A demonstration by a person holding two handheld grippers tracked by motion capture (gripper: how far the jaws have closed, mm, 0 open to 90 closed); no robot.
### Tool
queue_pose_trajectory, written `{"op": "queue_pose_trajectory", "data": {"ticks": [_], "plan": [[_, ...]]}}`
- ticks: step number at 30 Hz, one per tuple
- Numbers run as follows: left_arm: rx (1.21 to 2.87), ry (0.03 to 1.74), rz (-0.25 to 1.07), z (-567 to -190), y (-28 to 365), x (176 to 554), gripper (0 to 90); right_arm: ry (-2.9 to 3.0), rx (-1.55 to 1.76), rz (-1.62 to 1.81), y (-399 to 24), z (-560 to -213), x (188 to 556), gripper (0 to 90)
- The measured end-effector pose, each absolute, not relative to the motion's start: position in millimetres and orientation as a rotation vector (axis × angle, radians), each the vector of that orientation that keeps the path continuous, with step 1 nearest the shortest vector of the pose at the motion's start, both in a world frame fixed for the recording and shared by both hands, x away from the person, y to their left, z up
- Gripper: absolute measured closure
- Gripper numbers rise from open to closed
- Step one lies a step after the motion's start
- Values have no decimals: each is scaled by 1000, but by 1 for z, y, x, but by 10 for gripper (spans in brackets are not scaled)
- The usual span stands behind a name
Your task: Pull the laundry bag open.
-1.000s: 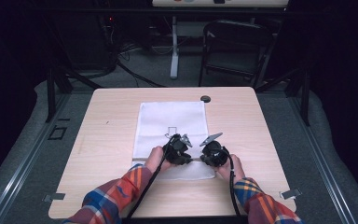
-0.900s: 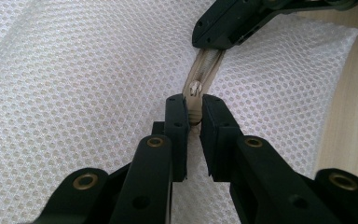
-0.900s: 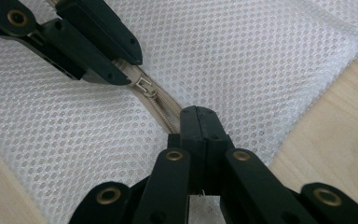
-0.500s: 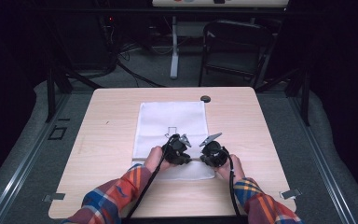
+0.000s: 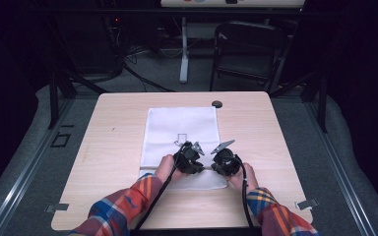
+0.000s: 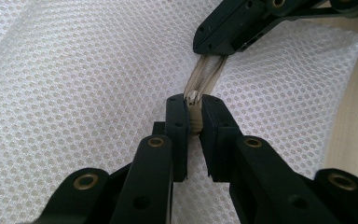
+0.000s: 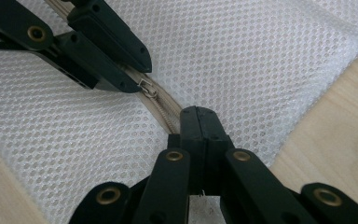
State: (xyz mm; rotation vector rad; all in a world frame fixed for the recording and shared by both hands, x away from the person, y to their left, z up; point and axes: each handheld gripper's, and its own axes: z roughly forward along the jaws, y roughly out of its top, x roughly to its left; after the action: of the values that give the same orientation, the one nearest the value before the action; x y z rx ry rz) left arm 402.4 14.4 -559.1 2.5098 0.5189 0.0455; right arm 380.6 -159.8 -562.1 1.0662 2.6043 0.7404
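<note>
bag (image 5: 182,128): white mesh, flat on the table (image 5: 113,162), near edge by the hands | left gripper (image 6: 193,109): pinching the zip pull (image 6: 194,97) | right gripper (image 7: 199,122): pressed together on the zip (image 7: 161,105), just beside the left one

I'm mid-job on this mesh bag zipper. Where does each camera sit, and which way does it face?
High view: above the person's side of the table, looking forward and down; both plaid sleeves, hands, left claw and right claw on the mesh bag.
Left gripper view: rides the left claw, looking along its jaws pinching the zipper; right claw beyond.
Right gripper view: rides the right claw, jaws shut on the zipper; left claw beyond.
Shared: all three show the bag; both gripper views show the zipper.
</note>
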Motion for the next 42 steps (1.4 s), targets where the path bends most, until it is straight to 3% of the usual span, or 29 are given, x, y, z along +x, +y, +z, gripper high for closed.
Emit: {"op": "queue_pose_trajectory", "data": {"ticks": [42], "plan": [[2514, 579, -15, -553, 53, 407, 816, 2606, 1050, 744, -163, -562, 381, 900]]}}
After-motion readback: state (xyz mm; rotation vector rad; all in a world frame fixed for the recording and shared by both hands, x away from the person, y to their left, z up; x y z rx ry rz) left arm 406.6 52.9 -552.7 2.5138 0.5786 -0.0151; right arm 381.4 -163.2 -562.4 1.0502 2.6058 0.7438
